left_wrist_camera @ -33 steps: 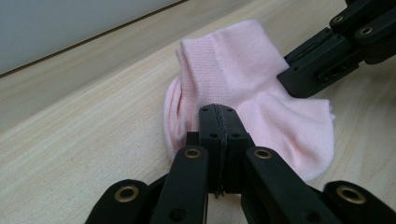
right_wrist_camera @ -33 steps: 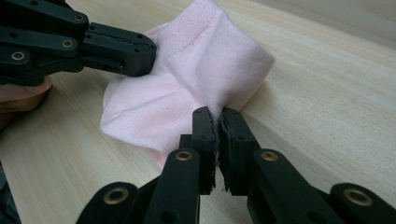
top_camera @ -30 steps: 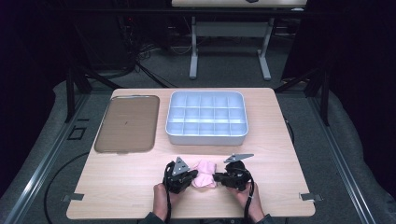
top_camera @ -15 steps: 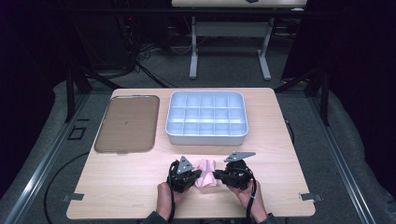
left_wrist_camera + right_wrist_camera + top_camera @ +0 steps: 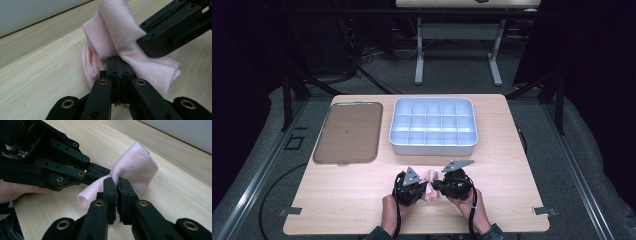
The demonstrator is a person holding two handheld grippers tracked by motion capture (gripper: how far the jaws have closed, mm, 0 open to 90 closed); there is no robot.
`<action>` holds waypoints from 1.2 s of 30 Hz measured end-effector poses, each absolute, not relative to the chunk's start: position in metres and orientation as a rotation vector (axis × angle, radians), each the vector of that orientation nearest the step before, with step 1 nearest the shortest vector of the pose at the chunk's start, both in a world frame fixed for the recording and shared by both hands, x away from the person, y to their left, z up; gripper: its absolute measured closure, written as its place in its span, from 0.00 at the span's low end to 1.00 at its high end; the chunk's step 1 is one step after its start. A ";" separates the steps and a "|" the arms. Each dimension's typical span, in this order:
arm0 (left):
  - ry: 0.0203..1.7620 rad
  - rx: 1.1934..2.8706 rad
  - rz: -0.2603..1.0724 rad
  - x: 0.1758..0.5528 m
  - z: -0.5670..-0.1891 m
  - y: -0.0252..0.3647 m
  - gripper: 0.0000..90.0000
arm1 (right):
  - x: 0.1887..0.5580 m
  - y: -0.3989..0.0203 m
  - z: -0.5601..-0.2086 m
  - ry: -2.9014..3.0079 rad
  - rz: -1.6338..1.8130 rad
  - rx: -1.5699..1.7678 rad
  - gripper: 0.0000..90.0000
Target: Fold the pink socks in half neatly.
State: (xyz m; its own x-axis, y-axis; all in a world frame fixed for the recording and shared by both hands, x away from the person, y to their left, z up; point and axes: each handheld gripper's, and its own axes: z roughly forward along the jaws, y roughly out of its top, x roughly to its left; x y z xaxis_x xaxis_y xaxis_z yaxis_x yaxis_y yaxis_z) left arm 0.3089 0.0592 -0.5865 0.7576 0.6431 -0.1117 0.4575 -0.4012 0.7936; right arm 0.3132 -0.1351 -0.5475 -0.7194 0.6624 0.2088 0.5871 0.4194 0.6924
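Pink sock (image 5: 430, 178) is clamped by left tool (image 5: 416, 187) and right tool (image 5: 438, 186); even tension is advised while it is folded

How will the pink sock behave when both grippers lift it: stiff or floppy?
Probably floppy: the sock is soft knit that folds and bunches where the left gripper and right gripper pinch it. It looks light, so it should rise easily. The ribbed fabric seems unlikely to slip from shut jaws.
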 end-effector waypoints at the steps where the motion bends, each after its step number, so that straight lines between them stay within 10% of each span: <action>1: 0.815 2.070 0.256 0.310 -0.586 0.060 0.99 | 0.313 -0.135 -0.548 2.561 1.186 1.141 0.95; 9: 0.792 2.073 0.257 0.308 -0.578 0.066 0.89 | 0.314 -0.148 -0.549 2.536 1.168 1.191 0.95; 36: 0.795 2.096 0.216 0.314 -0.588 0.070 1.00 | 0.326 -0.121 -0.546 2.637 1.081 1.072 0.94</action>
